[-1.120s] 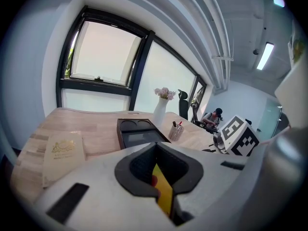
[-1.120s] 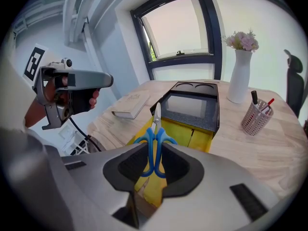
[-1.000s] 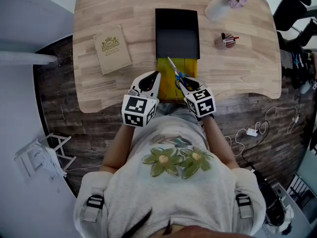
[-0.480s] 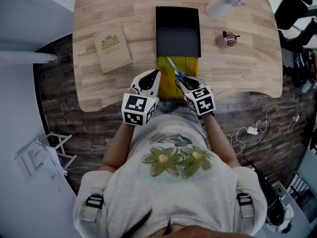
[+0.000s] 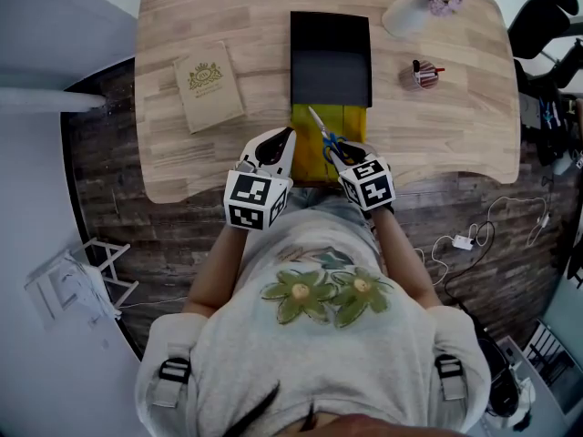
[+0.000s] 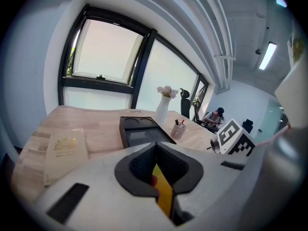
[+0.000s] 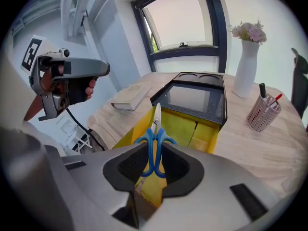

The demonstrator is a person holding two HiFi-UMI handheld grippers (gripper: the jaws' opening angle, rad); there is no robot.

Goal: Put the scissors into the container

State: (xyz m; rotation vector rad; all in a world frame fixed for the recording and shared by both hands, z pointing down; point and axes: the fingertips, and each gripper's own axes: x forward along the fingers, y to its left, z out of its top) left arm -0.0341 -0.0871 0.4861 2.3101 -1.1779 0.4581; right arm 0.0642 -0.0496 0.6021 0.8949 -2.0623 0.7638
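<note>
Wooden desk [image 5: 182, 25], yellow container [image 5: 310, 153] at its near edge, right tool [image 7: 153, 160] clamped on blue-handled scissors [image 5: 321, 130] – blades over the container, left tool [image 6: 158, 179] pinching the container's left wall – black tray [image 5: 331, 57] just beyond.

One each — scissors [image 5: 323, 134], container [image 5: 307, 156], tray [image 5: 331, 62], book [image 5: 208, 85], vase [image 5: 404, 15], pen cup [image 5: 422, 75]; two hand-held grippers [image 5: 288, 135] [image 5: 336, 154].

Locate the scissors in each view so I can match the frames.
Head view: scissors at centre, above the yellow container, handles in the right gripper.
Left gripper view: not in it; the left gripper pinches the container's wall.
Right gripper view: low centre, blue handles clamped between the jaws, blade pointing up.
Shared landmark: black tray, just beyond the container in all three.
</note>
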